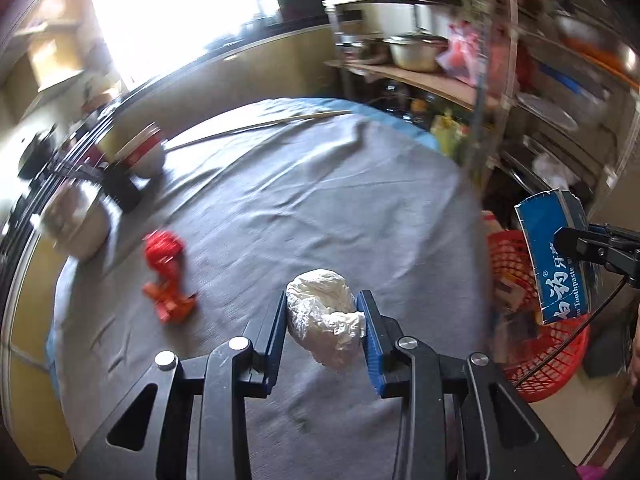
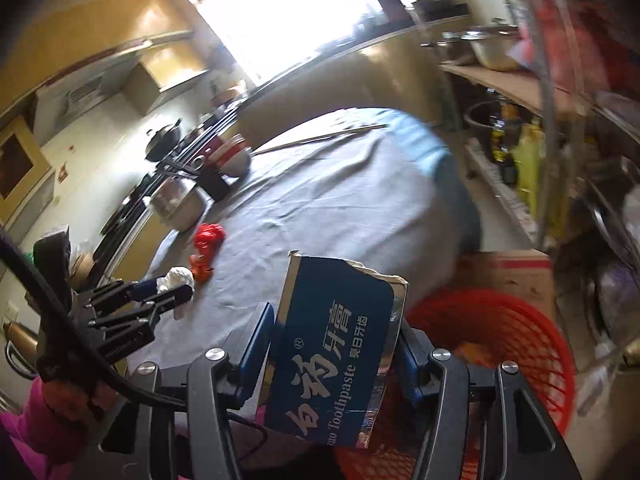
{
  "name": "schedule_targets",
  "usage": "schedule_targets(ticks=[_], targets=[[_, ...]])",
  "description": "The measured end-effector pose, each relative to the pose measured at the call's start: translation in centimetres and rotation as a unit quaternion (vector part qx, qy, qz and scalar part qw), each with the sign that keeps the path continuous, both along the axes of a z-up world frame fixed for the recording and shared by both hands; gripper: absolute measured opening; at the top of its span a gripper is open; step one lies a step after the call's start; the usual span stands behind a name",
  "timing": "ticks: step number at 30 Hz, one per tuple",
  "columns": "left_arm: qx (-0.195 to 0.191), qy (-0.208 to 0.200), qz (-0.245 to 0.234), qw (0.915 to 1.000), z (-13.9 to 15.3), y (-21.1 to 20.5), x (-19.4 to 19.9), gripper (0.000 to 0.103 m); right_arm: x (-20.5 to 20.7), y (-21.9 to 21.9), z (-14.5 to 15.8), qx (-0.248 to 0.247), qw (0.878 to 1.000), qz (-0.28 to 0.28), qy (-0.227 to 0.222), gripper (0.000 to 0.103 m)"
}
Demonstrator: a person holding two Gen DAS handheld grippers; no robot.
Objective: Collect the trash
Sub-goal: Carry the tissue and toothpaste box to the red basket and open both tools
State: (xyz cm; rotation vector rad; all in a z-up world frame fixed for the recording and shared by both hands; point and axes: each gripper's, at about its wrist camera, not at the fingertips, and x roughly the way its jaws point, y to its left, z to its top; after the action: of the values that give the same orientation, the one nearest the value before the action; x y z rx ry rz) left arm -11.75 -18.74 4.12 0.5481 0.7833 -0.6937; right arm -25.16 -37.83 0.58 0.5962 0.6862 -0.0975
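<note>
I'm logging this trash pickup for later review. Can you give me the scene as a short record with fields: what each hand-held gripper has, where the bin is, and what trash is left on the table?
left hand-held gripper: shut on crumpled white wrapper, above the grey tablecloth
right hand-held gripper: shut on blue toothpaste box, over the basket
bin: red mesh basket, beside the table's right edge
trash left on table: red crumpled wrapper
also on table: metal pot; red and white bowl
</note>
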Motion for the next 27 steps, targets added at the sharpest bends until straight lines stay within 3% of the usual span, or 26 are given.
schedule_targets(ticks=[9, 17, 20, 23, 27], targets=[[0.029, -0.001, -0.101, 0.9944, -1.2, -7.3, -4.6, 0.037, -6.8, -5.0, -2.9, 0.023, 0.997, -0.074, 0.025, 0.06], [0.041, 0.028, -0.156, 0.9864, -2.9, -10.5, -7.5, 0.037, -9.6, -7.7, -5.0, 0.06, 0.991, -0.12, 0.028, 0.06], [0.035, 0.056, -0.173, 0.9827, -3.4, -10.8, -7.9, 0.042, -9.7, -8.1, -5.3, 0.077, 0.988, -0.127, 0.03, 0.061], [0.025, 0.09, -0.187, 0.9779, -3.8, -10.8, -8.1, 0.063, -9.5, -8.5, -5.9, 0.111, 0.984, -0.135, 0.043, 0.067], [0.008, 0.104, -0.182, 0.9777, -3.7, -9.8, -7.4, 0.065, -9.8, -9.0, -6.0, 0.145, 0.979, -0.142, 0.028, 0.068]])
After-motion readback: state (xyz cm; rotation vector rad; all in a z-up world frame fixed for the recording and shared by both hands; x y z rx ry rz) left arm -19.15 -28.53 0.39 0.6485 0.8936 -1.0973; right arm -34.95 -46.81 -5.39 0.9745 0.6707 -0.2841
